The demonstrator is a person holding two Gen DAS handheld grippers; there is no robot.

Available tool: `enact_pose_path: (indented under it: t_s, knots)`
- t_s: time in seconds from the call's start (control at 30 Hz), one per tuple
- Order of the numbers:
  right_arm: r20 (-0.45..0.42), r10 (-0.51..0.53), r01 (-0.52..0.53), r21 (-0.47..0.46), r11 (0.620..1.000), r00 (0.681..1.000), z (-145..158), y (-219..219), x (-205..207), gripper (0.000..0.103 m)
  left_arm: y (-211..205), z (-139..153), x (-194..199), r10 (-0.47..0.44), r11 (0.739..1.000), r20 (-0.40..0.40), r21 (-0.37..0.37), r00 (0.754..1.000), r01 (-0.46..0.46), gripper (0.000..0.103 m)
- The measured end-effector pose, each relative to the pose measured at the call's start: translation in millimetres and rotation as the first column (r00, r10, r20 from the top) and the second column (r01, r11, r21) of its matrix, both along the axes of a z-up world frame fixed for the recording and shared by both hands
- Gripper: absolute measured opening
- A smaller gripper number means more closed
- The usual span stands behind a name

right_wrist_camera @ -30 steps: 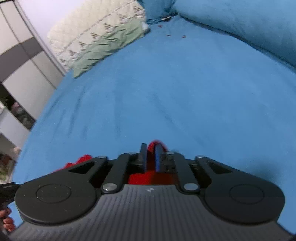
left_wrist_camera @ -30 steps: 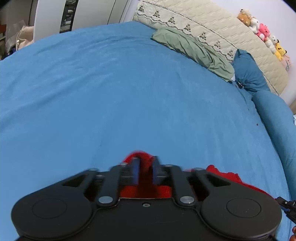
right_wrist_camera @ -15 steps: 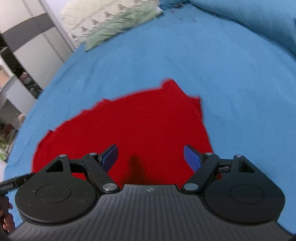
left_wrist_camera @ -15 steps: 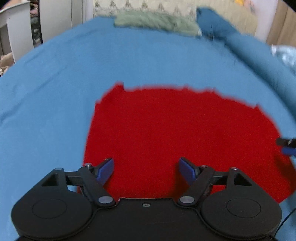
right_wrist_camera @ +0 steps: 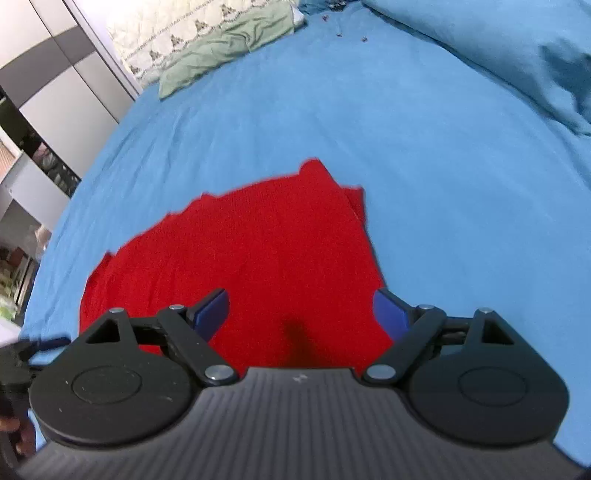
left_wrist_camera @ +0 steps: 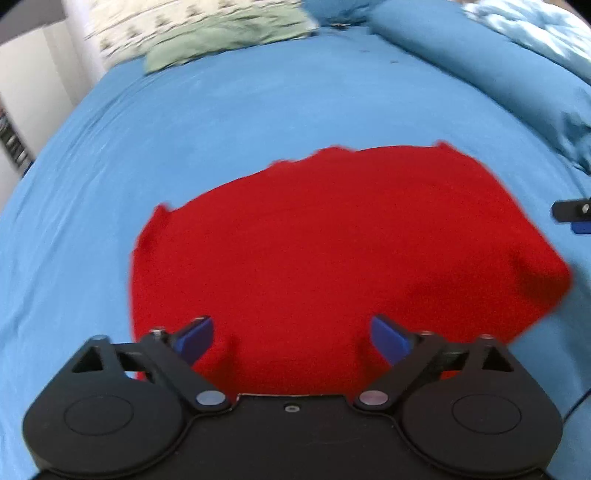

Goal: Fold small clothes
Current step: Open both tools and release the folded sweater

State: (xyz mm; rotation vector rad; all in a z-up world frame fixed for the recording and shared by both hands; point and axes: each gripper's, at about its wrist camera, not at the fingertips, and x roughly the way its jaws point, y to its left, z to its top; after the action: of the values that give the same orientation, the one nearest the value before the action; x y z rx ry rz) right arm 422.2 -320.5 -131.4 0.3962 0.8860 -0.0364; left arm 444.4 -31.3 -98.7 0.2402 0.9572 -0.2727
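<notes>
Spread flat on the bed (left_wrist_camera: 258,110): a garment (left_wrist_camera: 332,240), near the close edge. Beyond it, at the bed's far end, a pillow (right_wrist_camera: 221,55), with a quilted headboard (right_wrist_camera: 166,33) behind. Along the right side, a rolled duvet (left_wrist_camera: 498,74). At far left, a wardrobe (right_wrist_camera: 66,81).

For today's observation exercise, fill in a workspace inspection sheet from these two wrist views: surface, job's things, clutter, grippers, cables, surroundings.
Surface: blue bedsheet, lightly creased.
Job's things: red garment spread flat on the sheet, released.
Clutter: green pillow and a rolled blue duvet at the far end; small dark specks near them.
Grippers: left gripper and right gripper have just been opening; both wide open above the garment's near edge, nothing between the jaws.
Cables: a thin dark line at the left view's lower right edge, possibly a cable.
Surroundings: quilted headboard, pale wardrobe doors.
</notes>
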Motion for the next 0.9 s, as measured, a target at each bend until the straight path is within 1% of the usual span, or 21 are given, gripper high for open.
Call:
enact_pose_path:
  t_s: [0.07,0.17,0.27,0.3,0.33,0.37,0.4,0.53,0.67,0.7,0.8,0.87,0.9]
  knots:
    - [-0.003,-0.02,0.02,-0.014,1.0,1.0,4.3,-3.7,-19.7,0.101,-16.4,3.5,-1.4,-0.009,0.999,-0.014,-0.031,1.0,0.009,0.102]
    - [-0.033,-0.048,0.046,-0.047,0.998,0.998,-3.4,-15.7,-28.8,0.1,-37.8,-5.2,12.0,0.011,0.998,-0.035,-0.058,0.999,-0.013,0.102]
    - [-0.061,-0.053,0.05,-0.06,0.997,0.997,-26.1,-33.2,-27.6,0.097,-52.9,-24.9,26.2,0.052,0.996,-0.067,-0.075,0.996,-0.057,0.102]
    - [-0.07,-0.057,0.052,-0.065,0.997,0.996,-34.0,-36.2,-25.4,0.094,-58.3,-31.4,31.3,0.062,0.995,-0.077,-0.078,0.995,-0.068,0.102]
    - [-0.077,-0.059,0.054,-0.075,0.996,0.995,-41.9,-37.6,-22.1,0.087,-64.3,-36.8,34.7,0.067,0.994,-0.08,-0.075,0.995,-0.073,0.102]
    - [-0.085,-0.056,0.05,-0.08,0.996,0.995,-50.7,-38.7,-18.7,0.083,-67.5,-42.8,42.4,0.076,0.995,-0.079,-0.066,0.994,-0.081,0.102]
    - [-0.084,-0.052,0.046,-0.078,0.996,0.995,-55.8,-38.2,-16.6,0.078,-71.1,-47.8,46.0,0.088,0.994,-0.079,-0.054,0.993,-0.092,0.102]
    - [-0.021,-0.009,0.007,-0.1,0.995,1.0,-63.7,-28.2,-7.4,0.077,-73.0,-57.7,58.0,0.132,0.989,-0.091,-0.054,0.987,-0.138,0.102]
    - [-0.009,0.054,-0.054,-0.081,0.995,0.999,-69.5,-25.4,7.7,0.076,-65.1,-67.5,68.7,0.172,0.981,-0.129,-0.064,0.977,-0.181,0.103]
    - [-0.011,0.069,-0.07,-0.073,0.995,0.998,-71.1,-25.6,10.6,0.072,-62.1,-69.9,70.2,0.179,0.979,-0.141,-0.073,0.974,-0.191,0.103]
    - [-0.014,0.123,-0.123,-0.04,0.992,0.992,-72.4,-28.2,14.0,0.054,-53.9,-76.3,74.8,0.185,0.974,-0.167,-0.097,0.968,-0.203,0.103]
    - [-0.019,0.141,-0.142,-0.017,0.99,0.99,-71.0,-30.0,15.6,0.046,-54.4,-78.5,77.2,0.178,0.977,-0.177,-0.089,0.968,-0.196,0.103]
    - [-0.024,0.141,-0.141,0.0,0.99,0.99,-70.5,-32.0,16.0,0.038,-55.1,-78.2,77.7,0.177,0.977,-0.182,-0.087,0.967,-0.195,0.103]
